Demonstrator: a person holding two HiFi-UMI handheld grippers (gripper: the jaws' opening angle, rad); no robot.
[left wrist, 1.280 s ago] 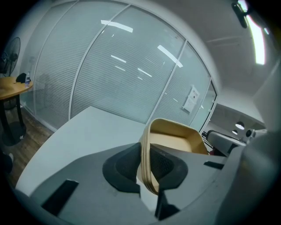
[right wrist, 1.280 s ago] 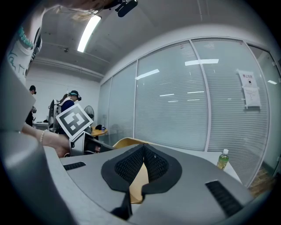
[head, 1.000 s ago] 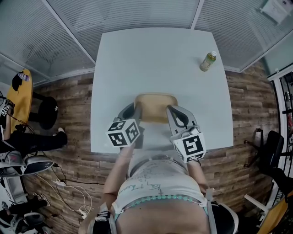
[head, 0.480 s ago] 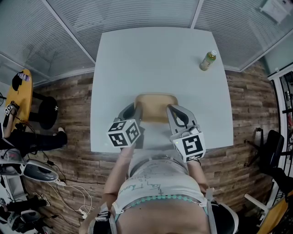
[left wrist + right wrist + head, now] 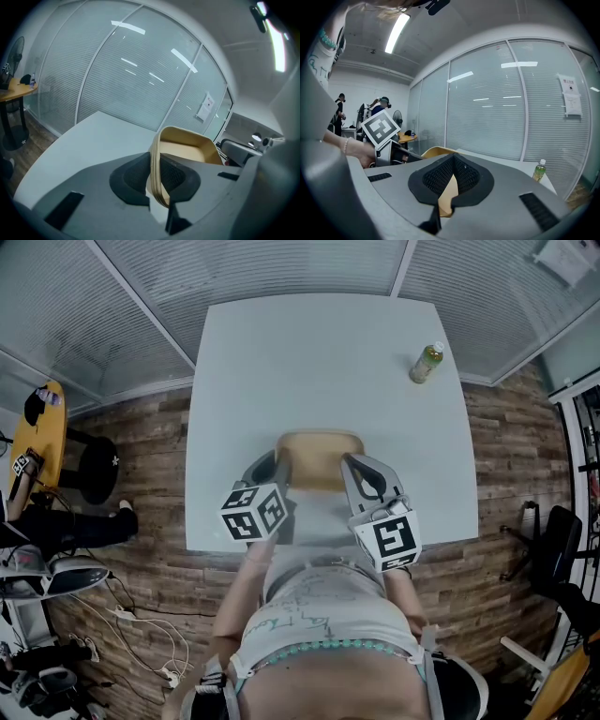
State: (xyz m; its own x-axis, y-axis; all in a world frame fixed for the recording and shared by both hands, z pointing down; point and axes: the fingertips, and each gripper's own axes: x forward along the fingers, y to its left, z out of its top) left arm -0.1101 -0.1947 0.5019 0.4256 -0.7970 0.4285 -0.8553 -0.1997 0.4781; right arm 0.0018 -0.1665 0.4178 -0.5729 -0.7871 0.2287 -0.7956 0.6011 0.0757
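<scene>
We noted that the tray [image 5: 319, 458] was pale tan and the desk [image 5: 309, 352] a plain greyish white. The left tool [image 5: 157, 177] and right tool [image 5: 452, 182] were grey with black, fine-meshed pads, and each bore a cube patterned in black and white squares. The bottle [image 5: 427, 363] was green with a pale cap, and the floor [image 5: 141, 456] was brown wood planking.

White table [image 5: 309, 362], green bottle [image 5: 427, 364] near its corner, blinded glass walls [image 5: 281, 263], wooden floor [image 5: 150, 456]
</scene>
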